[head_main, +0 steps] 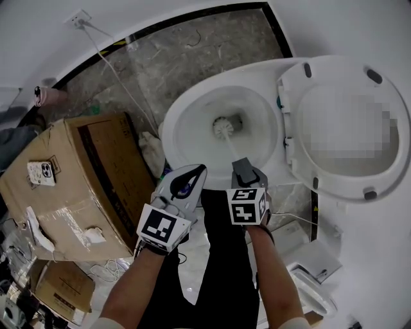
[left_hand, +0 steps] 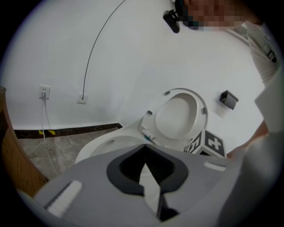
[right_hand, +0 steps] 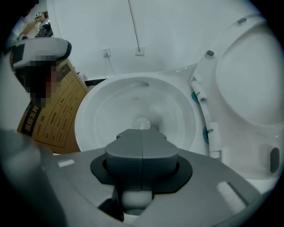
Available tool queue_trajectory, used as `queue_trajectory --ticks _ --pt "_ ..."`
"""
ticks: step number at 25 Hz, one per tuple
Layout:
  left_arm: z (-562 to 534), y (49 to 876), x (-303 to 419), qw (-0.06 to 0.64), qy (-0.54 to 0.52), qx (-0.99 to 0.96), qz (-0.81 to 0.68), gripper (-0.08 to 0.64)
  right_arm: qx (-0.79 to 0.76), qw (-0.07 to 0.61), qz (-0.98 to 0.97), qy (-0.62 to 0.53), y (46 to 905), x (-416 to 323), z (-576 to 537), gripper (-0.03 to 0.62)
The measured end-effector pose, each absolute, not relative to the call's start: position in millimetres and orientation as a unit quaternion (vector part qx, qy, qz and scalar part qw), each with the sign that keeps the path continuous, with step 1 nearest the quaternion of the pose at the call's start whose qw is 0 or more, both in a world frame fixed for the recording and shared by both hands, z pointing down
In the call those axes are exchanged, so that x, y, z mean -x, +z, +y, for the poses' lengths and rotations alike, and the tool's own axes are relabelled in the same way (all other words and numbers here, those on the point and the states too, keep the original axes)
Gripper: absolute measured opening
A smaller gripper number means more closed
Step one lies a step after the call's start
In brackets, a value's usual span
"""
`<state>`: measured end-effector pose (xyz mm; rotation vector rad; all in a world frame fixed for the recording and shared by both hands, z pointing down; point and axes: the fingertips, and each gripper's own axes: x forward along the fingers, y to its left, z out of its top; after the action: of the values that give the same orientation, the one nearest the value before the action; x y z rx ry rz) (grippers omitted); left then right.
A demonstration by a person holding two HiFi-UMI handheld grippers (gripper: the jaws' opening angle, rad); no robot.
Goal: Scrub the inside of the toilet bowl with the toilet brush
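The white toilet bowl [head_main: 174, 125] is open below me, its seat and lid [head_main: 350, 125] raised at the right. A white toilet brush head [head_main: 223, 126] rests low inside the bowl, near the drain, and its thin handle [head_main: 233, 150] runs back to my right gripper [head_main: 245, 168]. That gripper is shut on the handle. In the right gripper view the brush head [right_hand: 142, 123] shows just past the right gripper [right_hand: 142, 133], inside the bowl [right_hand: 106, 111]. My left gripper [head_main: 198, 172] hovers by the bowl's near rim, shut and empty; its left gripper [left_hand: 144, 160] view faces the wall.
A large cardboard box [head_main: 77, 180] with a phone [head_main: 42, 172] on top stands left of the toilet. A crumpled white bag [head_main: 151, 151] lies between them. A wall socket [head_main: 78, 18] feeds a cable across the marble floor. The person's dark trousers fill the bottom centre.
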<state>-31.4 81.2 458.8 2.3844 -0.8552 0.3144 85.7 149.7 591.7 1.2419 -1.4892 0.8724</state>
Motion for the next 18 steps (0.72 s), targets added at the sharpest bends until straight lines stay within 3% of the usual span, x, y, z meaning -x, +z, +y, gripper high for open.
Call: queue_trajectory --ticks 18 --pt "69 494 -2 0.272 0.119 -0.907 -0.299 0.006 -0.518 0.521 -0.582 0.348 636 -121 113 0.164"
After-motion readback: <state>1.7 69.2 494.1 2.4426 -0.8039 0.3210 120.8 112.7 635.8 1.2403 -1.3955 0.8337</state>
